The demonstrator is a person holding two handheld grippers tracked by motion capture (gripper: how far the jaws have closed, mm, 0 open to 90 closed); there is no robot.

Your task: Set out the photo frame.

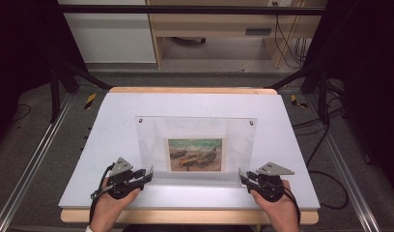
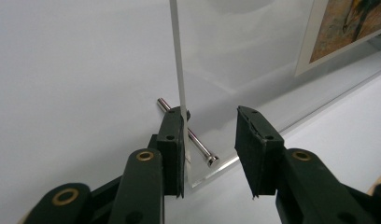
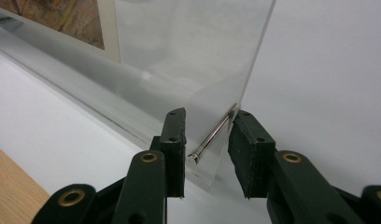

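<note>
**Two grippers bracket a clear picture frame at its bottom corners**

The counter (image 1: 89, 145), covered in a white sheet, carries one thing: a clear acrylic frame (image 1: 195, 130) standing upright near the middle, propped on metal pins. A small painted print (image 1: 195, 154) (boats on a shore, it seems) sits low in its centre.

The left gripper (image 1: 146, 175) is at the frame's lower left corner, the right gripper (image 1: 244, 180) at the lower right, each held in a hand. That symmetry looks chosen so the wide panel can be steadied or lifted evenly without twisting.

Both grippers are spread, not yet pinching. In the left gripper view the panel's edge lies against one jaw with the left pin (image 2: 186, 133) crossing behind; in the right gripper view the corner and right pin (image 3: 213, 135) sit between the jaws.
</note>
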